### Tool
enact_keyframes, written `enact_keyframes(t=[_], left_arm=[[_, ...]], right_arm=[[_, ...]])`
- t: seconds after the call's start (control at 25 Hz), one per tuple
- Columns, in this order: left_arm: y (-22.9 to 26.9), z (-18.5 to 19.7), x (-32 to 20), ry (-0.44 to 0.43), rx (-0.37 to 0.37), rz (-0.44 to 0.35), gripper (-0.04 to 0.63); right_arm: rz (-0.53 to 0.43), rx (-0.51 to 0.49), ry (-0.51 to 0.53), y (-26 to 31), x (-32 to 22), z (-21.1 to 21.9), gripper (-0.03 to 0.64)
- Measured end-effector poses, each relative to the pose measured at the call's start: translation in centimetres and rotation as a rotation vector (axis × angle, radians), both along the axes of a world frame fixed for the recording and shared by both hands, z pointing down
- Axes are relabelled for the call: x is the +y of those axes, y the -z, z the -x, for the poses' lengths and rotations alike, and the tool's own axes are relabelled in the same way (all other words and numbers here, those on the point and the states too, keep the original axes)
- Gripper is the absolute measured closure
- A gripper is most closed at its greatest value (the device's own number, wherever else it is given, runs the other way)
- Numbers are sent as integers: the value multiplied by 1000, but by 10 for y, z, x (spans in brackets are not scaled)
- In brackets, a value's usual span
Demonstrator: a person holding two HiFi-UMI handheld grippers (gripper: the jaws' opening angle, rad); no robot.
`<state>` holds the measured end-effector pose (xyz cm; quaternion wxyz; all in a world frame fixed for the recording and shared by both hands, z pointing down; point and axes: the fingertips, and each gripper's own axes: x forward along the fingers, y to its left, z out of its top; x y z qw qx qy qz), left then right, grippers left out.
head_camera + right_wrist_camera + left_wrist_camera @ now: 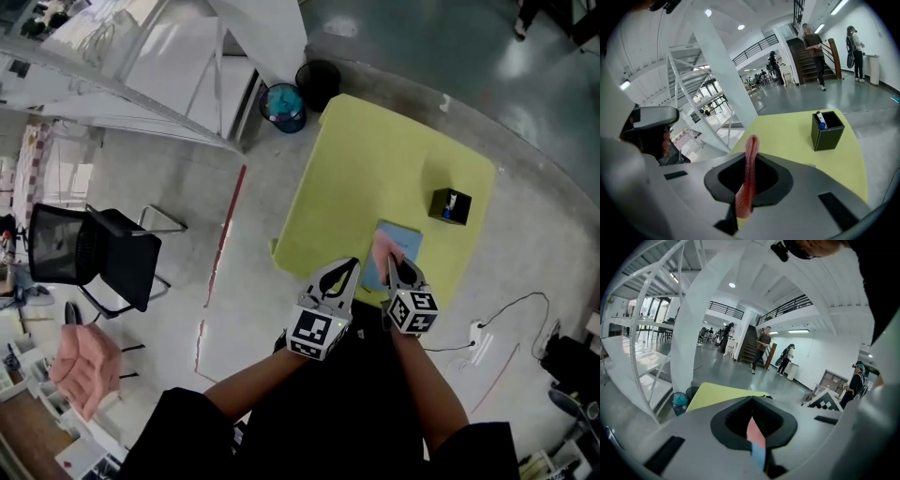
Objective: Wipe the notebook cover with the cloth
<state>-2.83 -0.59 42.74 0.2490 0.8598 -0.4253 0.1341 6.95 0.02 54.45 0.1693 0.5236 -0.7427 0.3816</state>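
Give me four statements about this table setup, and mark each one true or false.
1. The right gripper clamps the pink cloth. True.
2. The table is white. False: it is yellow-green.
3. The notebook has a blue cover. True.
4. The black pen holder stands on the notebook. False: it stands on the table, apart from the notebook.

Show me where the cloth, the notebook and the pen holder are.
cloth [748, 178]: right gripper view, middle of the strip
notebook [411, 242]: head view, bare blue cover
pen holder [828, 135]: right gripper view, front wall
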Motion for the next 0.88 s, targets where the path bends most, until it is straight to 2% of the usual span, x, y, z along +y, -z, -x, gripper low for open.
enact_keyframes(t=[0.16, 0.36, 0.6, 0.76, 0.88], left_arm=[[-19, 1, -9, 33, -31, 36, 592], [-41, -16, -7, 51, -42, 102, 592], [-54, -30, -15, 49, -73, 103, 592], [-51, -37, -21, 65, -110, 46, 592], [-59, -43, -21, 74, -110, 71, 592]], right_arm=[[60, -62, -6, -35, -15, 6, 580], [110, -78, 49, -65, -36, 10, 580], [176, -130, 78, -100, -56, 12, 580], [247, -175, 71, -128, -55, 8, 580], [294, -201, 54, -148, -54, 6, 580]])
